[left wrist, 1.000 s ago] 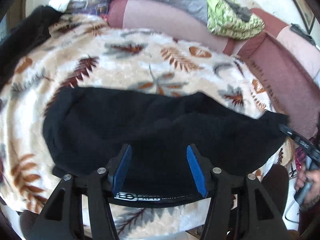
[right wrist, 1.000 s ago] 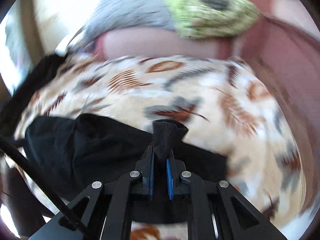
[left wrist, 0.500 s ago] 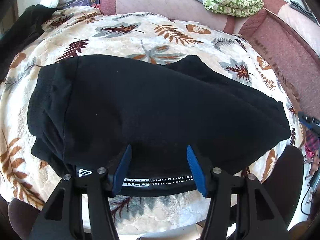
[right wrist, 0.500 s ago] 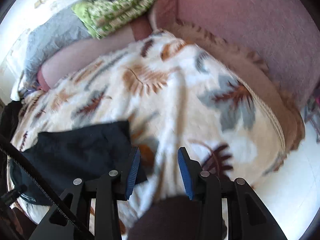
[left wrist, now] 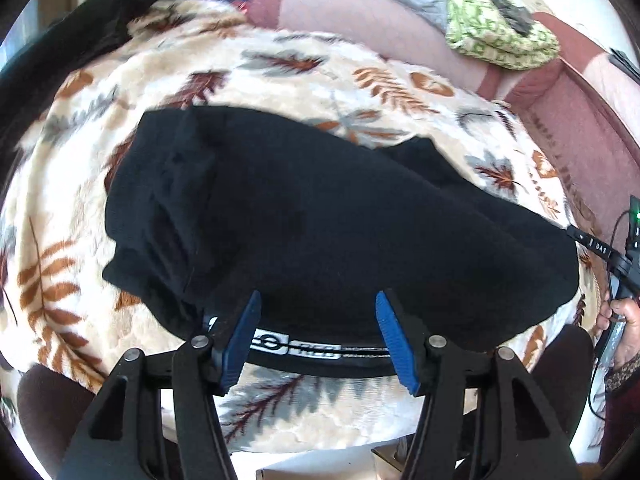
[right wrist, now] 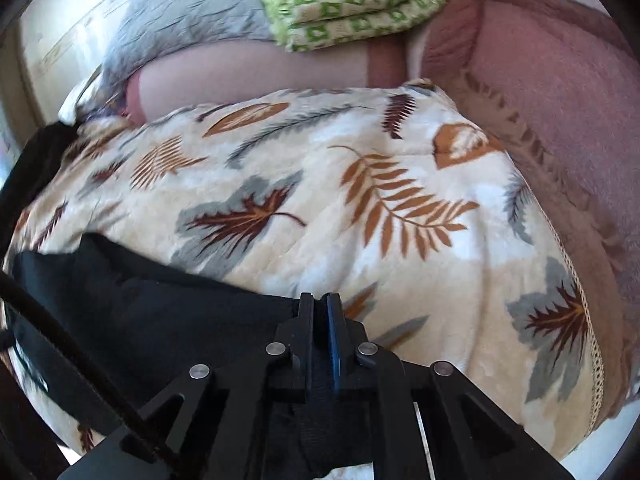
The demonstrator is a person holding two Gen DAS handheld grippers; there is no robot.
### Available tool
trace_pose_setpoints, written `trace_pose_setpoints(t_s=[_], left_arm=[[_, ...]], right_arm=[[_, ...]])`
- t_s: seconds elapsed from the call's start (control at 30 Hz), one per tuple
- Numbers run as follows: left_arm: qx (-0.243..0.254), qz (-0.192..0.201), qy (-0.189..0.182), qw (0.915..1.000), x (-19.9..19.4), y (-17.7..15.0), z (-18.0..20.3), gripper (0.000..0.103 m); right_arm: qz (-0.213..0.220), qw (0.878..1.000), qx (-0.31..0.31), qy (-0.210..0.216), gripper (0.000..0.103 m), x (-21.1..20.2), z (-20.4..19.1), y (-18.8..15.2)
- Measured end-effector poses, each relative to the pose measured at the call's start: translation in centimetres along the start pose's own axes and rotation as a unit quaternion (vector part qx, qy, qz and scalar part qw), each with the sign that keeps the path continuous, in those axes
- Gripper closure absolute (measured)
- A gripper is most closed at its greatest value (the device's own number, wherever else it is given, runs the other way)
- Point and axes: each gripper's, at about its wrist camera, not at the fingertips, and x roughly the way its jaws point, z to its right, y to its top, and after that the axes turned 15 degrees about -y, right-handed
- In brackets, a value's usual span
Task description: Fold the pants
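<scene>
Black pants [left wrist: 320, 224] lie spread across a cream blanket [left wrist: 360, 84] printed with brown and grey leaves, which covers a pink sofa [left wrist: 360, 12]. The pants are bunched into a wide, flattened heap, with the waistband, showing a white printed label [left wrist: 296, 346], along the near edge.

From the left wrist view, the left tool [left wrist: 318, 336] hovers just over that waistband edge. Its two blue-padded fingers [left wrist: 244, 336] stand wide apart, holding nothing. At the far right of this view, a hand [left wrist: 624, 320] holds the handle of the other tool, with a black cable running beside it.

From the right wrist view, the right tool [right wrist: 320, 320] is clamped tight on a fold of the black fabric at the right end of the pants [right wrist: 140, 312]; cloth is pinched between the pads and hangs below them. The rest of the garment stretches away to the left over the blanket [right wrist: 360, 200].

On the sofa back sit a folded green and white patterned cloth [right wrist: 352, 8] and a grey quilted cover [right wrist: 192, 20]. Another dark cloth [left wrist: 60, 40] lies at the far left edge of the blanket.
</scene>
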Motion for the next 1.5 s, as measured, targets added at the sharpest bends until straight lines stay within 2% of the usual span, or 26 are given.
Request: trace_pose_setpoints(t_s=[0.1, 0.13, 0.17, 0.23, 0.27, 0.33, 0.4, 0.47, 0.53, 0.6, 0.67, 0.73, 0.8, 0.83, 0.87, 1.07, 1.2, 1.27, 1.33, 1.4, 1.43, 1.47, 1.5], left_arm=[[0.001, 0.005, -0.005, 1.0, -0.2, -0.2, 0.0, 0.044], [0.004, 0.007, -0.005, 1.0, -0.3, -0.2, 0.0, 0.044], [0.005, 0.008, -0.006, 0.9999, -0.4, -0.3, 0.1, 0.044], [0.001, 0.011, -0.012, 0.9999, -0.5, -0.3, 0.0, 0.044], [-0.001, 0.012, -0.016, 0.9998, -0.6, -0.3, -0.1, 0.044], [-0.008, 0.017, -0.027, 0.9994, -0.7, -0.3, -0.1, 0.044], [-0.009, 0.022, -0.035, 0.9991, -1.0, -0.3, 0.0, 0.044], [-0.005, 0.028, -0.037, 0.9989, -1.6, -0.5, 0.1, 0.044], [-0.001, 0.037, -0.036, 0.9987, -2.5, -0.6, 0.1, 0.044], [0.001, 0.05, -0.035, 0.9981, -3.6, -0.7, -0.3, 0.044], [-0.002, 0.064, -0.034, 0.9974, -4.6, -0.7, -1.1, 0.042], [-0.014, 0.084, -0.034, 0.9958, -5.7, -0.8, -2.4, 0.04], [-0.031, 0.097, -0.042, 0.9939, -6.6, -0.9, -4.1, 0.039], [-0.04, 0.102, -0.047, 0.9929, -7.1, -0.9, -5.0, 0.039], [-0.044, 0.107, -0.049, 0.9921, -7.4, -0.9, -5.6, 0.039], [-0.065, 0.127, -0.032, 0.9892, -8.9, -0.7, -8.9, 0.038], [-0.096, 0.135, -0.022, 0.986, -10.0, -1.2, -11.1, 0.038], [-0.109, 0.145, -0.014, 0.9833, -11.1, -1.5, -12.1, 0.038], [-0.125, 0.157, -0.003, 0.9796, -12.1, -1.8, -13.3, 0.037], [-0.144, 0.168, 0.004, 0.9753, -12.8, -2.0, -14.3, 0.036], [-0.159, 0.176, 0.005, 0.9715, -13.2, -2.1, -14.9, 0.036], [-0.17, 0.179, 0.004, 0.969, -13.5, -2.3, -15.3, 0.036], [-0.185, 0.183, -0.001, 0.9656, -13.8, -2.5, -15.7, 0.036]], right_arm=[[-0.011, 0.996, -0.003, -0.084, 0.095, 1.1, 0.5, 0.0], [-0.016, 0.996, 0.006, -0.086, 0.084, 1.1, 1.0, 0.0], [-0.018, 0.996, 0.02, -0.084, 0.067, 0.7, 1.4, 0.0], [0.011, 0.995, 0.042, -0.094, 0.057, -1.2, 1.8, 0.2], [0.034, 0.995, 0.036, -0.092, 0.057, -2.6, 1.0, 0.7], [0.053, 0.997, 0.02, -0.057, 0.057, -4.0, -0.7, 1.4], [0.058, 0.998, -0.011, 0.03, 0.057, -4.8, -4.4, 2.5], [0.046, 0.99, -0.049, 0.12, 0.057, -4.6, -9.1, 3.6], [0.026, 0.979, -0.08, 0.183, 0.056, -3.8, -13.9, 4.2], [0.013, 0.972, -0.117, 0.206, 0.052, -2.5, -18.3, 4.8], [-0.004, 0.965, -0.158, 0.209, 0.047, -0.7, -22.8, 5.3], [-0.022, 0.962, -0.187, 0.196, 0.042, 1.0, -25.7, 5.3], [-0.053, 0.958, -0.217, 0.182, 0.045, 2.9, -28.1, 5.3], [-0.068, 0.954, -0.228, 0.183, 0.088, 3.6, -28.7, 5.3], [-0.079, 0.952, -0.233, 0.183, 0.097, 4.0, -29.2, 5.5], [-0.058, 0.963, -0.219, 0.147, 0.1, 3.7, -29.9, 7.9], [-0.058, 0.978, -0.187, 0.077, 0.103, 5.9, -30.4, 9.4], [-0.049, 0.982, -0.176, 0.048, 0.102, 5.5, -30.2, 9.6], [-0.02, 0.979, -0.185, 0.082, 0.099, 2.5, -31.0, 9.0], [-0.003, 0.968, -0.207, 0.141, 0.099, -1.2, -32.6, 7.4], [-0.001, 0.958, -0.221, 0.182, 0.092, -3.2, -33.8, 6.4], [-0.003, 0.947, -0.237, 0.218, 0.081, -4.9, -35.2, 5.2], [-0.005, 0.937, -0.251, 0.242, 0.076, -6.0, -36.3, 4.1]])
